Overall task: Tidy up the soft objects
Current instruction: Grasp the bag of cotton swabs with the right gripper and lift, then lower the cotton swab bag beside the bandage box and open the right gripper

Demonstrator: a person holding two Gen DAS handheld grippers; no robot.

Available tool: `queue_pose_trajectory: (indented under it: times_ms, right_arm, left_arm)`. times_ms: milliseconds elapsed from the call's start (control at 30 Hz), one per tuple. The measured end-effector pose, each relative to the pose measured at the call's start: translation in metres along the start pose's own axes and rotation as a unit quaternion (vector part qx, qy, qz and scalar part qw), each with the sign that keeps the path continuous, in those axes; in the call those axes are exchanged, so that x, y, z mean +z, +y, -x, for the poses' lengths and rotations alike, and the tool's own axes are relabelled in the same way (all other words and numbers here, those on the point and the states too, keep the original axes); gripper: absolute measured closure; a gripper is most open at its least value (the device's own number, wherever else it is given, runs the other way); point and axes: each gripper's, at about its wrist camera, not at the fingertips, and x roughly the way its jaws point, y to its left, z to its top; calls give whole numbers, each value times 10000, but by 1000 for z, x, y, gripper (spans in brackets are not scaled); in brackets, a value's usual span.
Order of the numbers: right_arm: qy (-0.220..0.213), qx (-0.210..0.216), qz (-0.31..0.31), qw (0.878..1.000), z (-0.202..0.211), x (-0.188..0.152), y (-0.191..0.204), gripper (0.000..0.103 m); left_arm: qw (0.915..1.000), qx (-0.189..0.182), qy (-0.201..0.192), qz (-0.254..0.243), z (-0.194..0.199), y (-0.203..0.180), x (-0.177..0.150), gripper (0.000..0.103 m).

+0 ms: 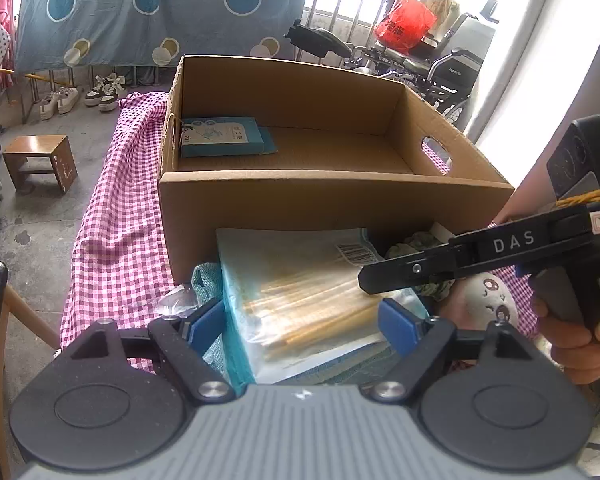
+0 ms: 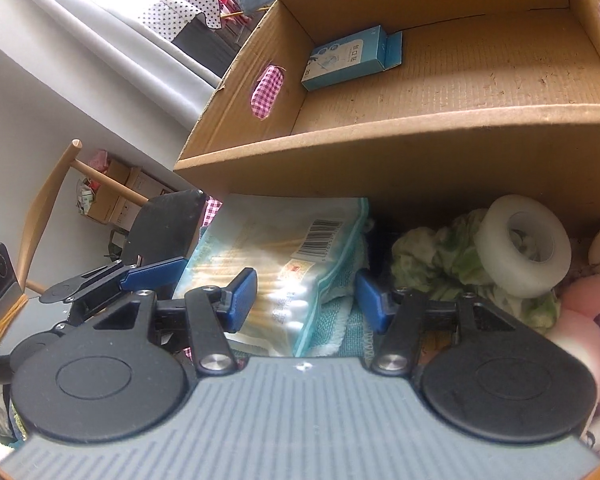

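A clear bag of cotton swabs [image 1: 300,292] [image 2: 276,248] lies on a teal towel [image 1: 206,276] [image 2: 335,320] in front of a cardboard box [image 1: 331,196] [image 2: 379,136]. My left gripper [image 1: 303,326] straddles the bag, with a blue pad close to each side and no clear squeeze. My right gripper [image 2: 307,302] is open over the bag's near corner and the towel. In the left wrist view the right gripper [image 1: 365,280] reaches in from the right, held by a hand [image 1: 579,340]. A crumpled green cloth [image 2: 439,260] [image 1: 415,240] and a pale plush toy [image 1: 487,300] lie to the right.
Inside the box lies one small blue carton [image 1: 220,136] [image 2: 351,58]. A white tape roll [image 2: 523,240] rests on the green cloth. A pink checked cloth [image 1: 116,220] covers the table. A wooden stool [image 1: 40,160] and shoes stand on the floor, and a chair [image 2: 48,200] is at the left.
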Motion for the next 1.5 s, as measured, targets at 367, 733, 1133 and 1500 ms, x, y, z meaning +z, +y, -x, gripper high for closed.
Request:
queue_pose_trajectory:
  times_ms: [367, 733, 1133, 1500]
  right_arm:
    - [-256, -41, 199, 9995, 9, -1, 11, 54]
    - [-386, 340, -96, 9986, 25, -5, 6, 72]
    - [-740, 893, -63, 9932, 64, 33, 26, 71]
    - [-553, 745, -191, 9955, 59, 123, 6, 70]
  left_arm:
    - [9996, -132, -175, -154, 10, -8, 0, 19]
    - [9987, -70, -448, -248, 36, -19, 9, 19]
    - [9920, -55, -950, -832, 71, -37, 63, 19]
    - [9944, -208, -571, -867, 16, -29, 146, 14]
